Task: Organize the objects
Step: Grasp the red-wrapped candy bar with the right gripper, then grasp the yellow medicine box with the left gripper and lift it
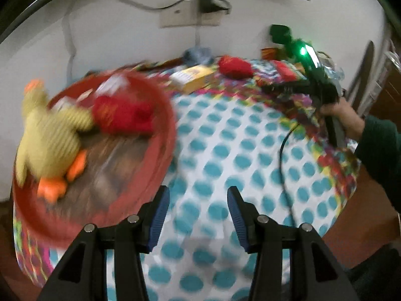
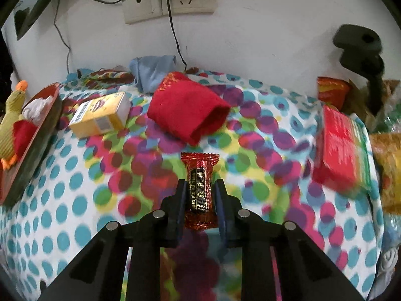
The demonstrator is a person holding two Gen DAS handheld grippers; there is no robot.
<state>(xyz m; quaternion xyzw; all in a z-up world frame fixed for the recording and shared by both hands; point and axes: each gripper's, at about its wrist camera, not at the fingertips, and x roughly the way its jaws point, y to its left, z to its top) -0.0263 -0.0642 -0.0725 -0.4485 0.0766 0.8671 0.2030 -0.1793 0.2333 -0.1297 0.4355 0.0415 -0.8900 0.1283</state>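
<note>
My right gripper is shut on a red sweet in a foil wrapper, which lies lengthwise between the pads just over the spotted tablecloth. Over the blue-dotted part of the cloth, my left gripper is open with nothing between its fingers. A red basket to its left holds a yellow plush duck and a red cloth. Beyond the sweet lie a folded red cloth and a yellow box.
A red snack pack and more packets lie at the right edge. A blue cloth sits by the wall under the sockets. A black clamp mount stands at the back right. A hand and a cable are at the right.
</note>
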